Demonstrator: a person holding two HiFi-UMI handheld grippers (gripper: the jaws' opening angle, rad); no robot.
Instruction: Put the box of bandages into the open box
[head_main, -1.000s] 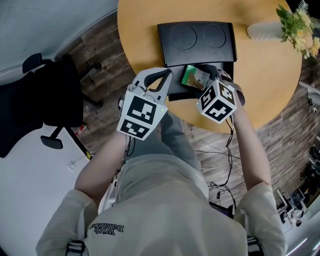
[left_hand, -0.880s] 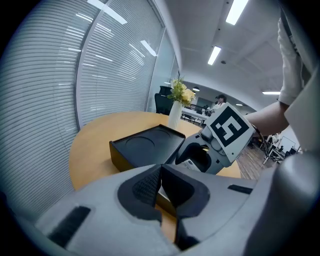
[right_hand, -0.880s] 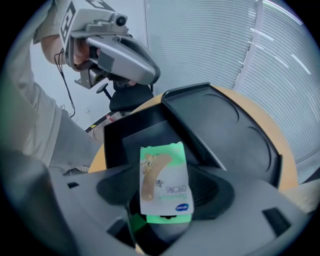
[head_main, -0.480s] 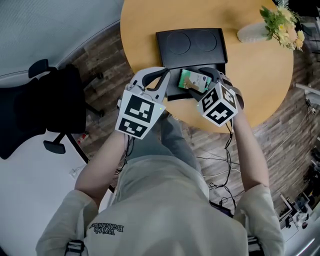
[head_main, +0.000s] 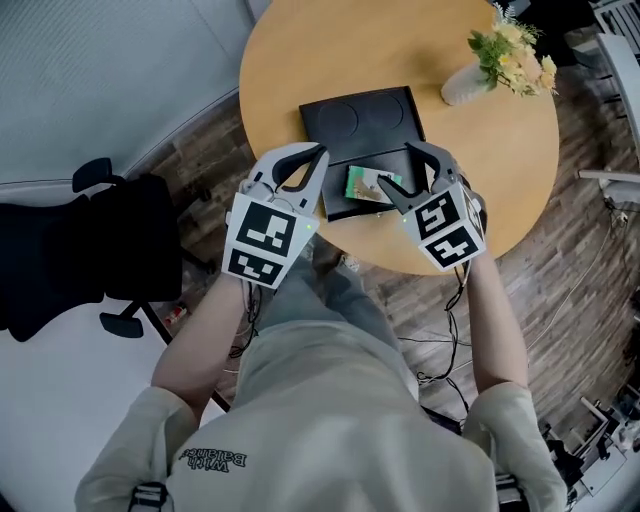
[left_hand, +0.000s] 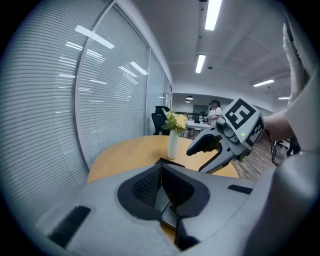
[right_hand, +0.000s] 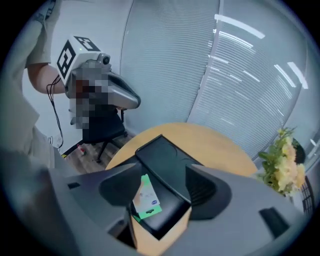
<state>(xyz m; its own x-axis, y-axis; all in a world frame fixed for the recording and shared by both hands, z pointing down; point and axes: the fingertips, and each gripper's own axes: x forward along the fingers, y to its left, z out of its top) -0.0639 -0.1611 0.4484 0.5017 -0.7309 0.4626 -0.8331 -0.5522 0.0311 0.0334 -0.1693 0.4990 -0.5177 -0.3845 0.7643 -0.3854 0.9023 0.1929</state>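
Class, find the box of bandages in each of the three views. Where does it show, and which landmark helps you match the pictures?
Head view: the box of bandages lies near the centre, in the black open box.
Left gripper view: not in it.
Right gripper view: lower centre, in the same black box.
Shared landmark: the vase of flowers on the round table.

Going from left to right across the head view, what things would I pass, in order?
black office chair → left gripper → box of bandages → right gripper → vase of flowers
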